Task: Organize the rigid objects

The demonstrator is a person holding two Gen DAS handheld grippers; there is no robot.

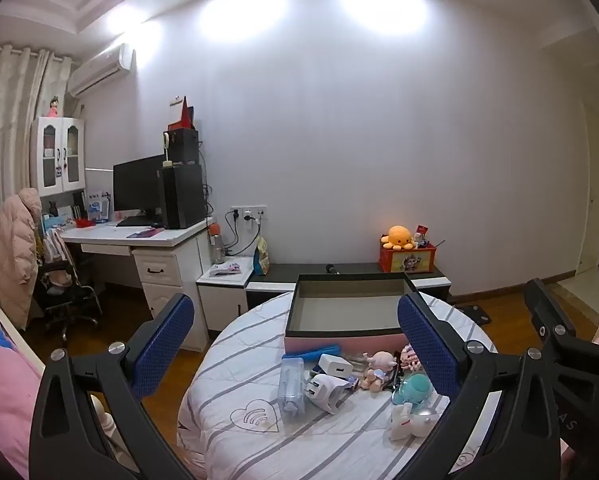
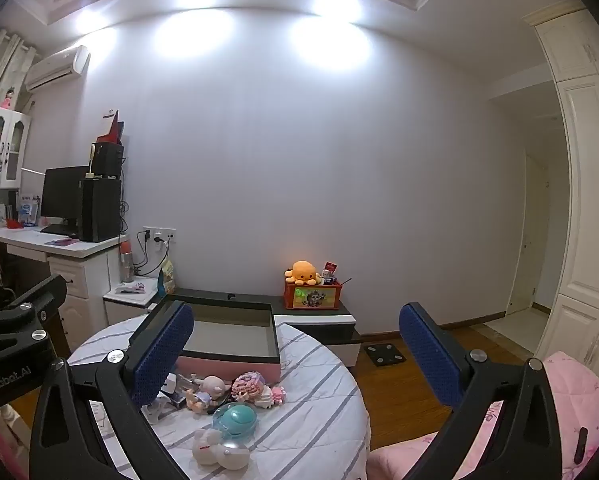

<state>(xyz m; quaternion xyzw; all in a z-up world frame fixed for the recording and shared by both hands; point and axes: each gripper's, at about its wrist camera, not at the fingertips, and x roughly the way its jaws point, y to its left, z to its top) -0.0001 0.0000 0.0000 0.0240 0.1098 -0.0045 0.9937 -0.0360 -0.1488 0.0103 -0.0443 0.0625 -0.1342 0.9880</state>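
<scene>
Now both left tongs and right tongs hover near level, spread wide, empty.

Before you: one round desk under a white cloth with grey stripes and a heart motif. On it, at the far side, an open box, pink outside, dark-rimmed, nothing inside. In front of the box lies a loose cluster: a clear plastic case, a blue item, two white chargers, a small doll, a pink block figure, a teal round toy and a white figurine.
</scene>
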